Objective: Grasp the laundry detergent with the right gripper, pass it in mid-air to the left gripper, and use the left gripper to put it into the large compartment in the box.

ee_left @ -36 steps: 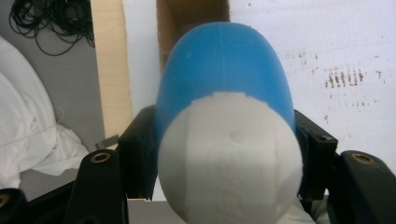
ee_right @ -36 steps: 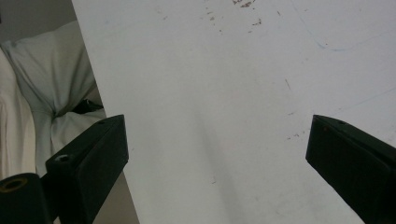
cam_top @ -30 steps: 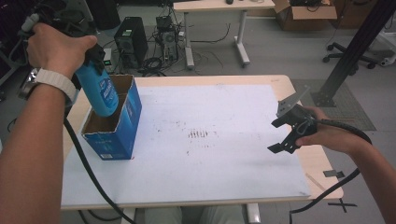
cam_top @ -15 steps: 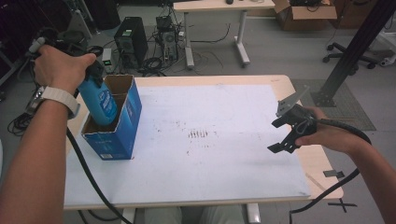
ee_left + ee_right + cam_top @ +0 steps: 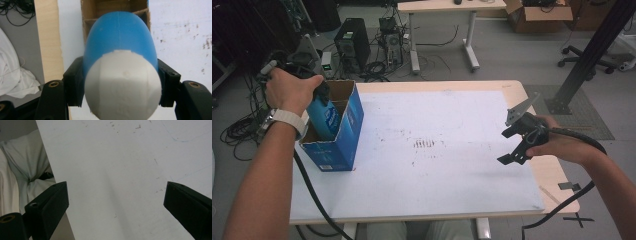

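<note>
High view: near the counter's right edge [image 5: 557, 175], the right tongs [image 5: 516, 142] hang just above the white surface, held in the person's right hand [image 5: 562, 145], with a black cable trailing off toward the near right corner. Their two black jaws stand wide apart with nothing between them and touch nothing. In the right gripper view the right tongs [image 5: 115, 202] show the same wide spread, with bare, lightly scuffed white sheet in the gap and the counter's near edge running behind the one jaw.

Farther back, by the left edge of the counter, an open blue cardboard box [image 5: 343, 134] stands upright on the sheet, its flaps up. The left hand [image 5: 292, 90], with a white watch on the wrist, holds the left tongs [image 5: 319, 95] above the box's mouth. They pinch a blue bottle [image 5: 323, 117], which hangs tilted with its lower part already inside the box.

In the left gripper view the left tongs [image 5: 120, 80] clamp on the blue bottle [image 5: 120, 42] from both sides just behind its white cap [image 5: 122, 85], one jaw pressed against each flank. Beyond the bottle lies the brown inside of the box [image 5: 107, 10], with a cardboard divider across it.
</note>
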`<control>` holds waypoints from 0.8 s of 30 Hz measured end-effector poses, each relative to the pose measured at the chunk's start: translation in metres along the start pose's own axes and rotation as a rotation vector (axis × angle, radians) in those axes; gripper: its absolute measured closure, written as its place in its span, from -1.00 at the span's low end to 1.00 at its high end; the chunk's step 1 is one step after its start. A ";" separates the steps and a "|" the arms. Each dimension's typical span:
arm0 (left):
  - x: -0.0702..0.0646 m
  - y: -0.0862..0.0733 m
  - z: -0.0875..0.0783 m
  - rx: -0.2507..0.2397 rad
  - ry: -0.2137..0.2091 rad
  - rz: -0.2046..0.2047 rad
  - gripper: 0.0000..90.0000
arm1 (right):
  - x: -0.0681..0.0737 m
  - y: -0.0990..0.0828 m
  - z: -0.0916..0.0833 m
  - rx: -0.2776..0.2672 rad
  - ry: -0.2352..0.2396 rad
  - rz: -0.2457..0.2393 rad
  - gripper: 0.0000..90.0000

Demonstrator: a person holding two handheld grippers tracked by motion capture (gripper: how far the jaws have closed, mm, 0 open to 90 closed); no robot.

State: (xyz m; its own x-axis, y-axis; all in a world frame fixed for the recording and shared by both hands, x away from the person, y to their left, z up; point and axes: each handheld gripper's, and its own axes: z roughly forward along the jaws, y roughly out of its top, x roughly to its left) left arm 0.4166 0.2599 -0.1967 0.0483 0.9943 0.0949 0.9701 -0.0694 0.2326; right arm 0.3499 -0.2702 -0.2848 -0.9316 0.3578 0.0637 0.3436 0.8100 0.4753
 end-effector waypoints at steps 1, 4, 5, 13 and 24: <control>-0.001 0.000 0.004 0.000 0.007 0.003 -0.16 | 0.000 0.000 0.000 -0.005 0.003 0.003 -0.87; -0.003 -0.002 0.017 0.007 0.019 0.014 -0.16 | 0.000 0.000 0.001 -0.006 0.005 0.004 -0.87; -0.004 -0.003 0.020 0.009 0.016 0.014 -0.16 | 0.001 0.000 0.001 -0.006 0.006 0.005 -0.87; -0.005 -0.007 0.045 0.004 0.000 0.013 -0.16 | 0.001 -0.004 0.004 -0.002 0.012 0.017 -0.86; -0.005 -0.010 0.066 0.006 0.002 0.030 -0.16 | 0.001 -0.005 0.004 0.003 0.012 0.024 -0.86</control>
State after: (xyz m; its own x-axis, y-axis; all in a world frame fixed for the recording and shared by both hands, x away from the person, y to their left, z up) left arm 0.4225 0.2613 -0.2635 0.0772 0.9916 0.1042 0.9696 -0.0990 0.2238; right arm 0.3478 -0.2721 -0.2911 -0.9245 0.3716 0.0854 0.3661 0.8026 0.4709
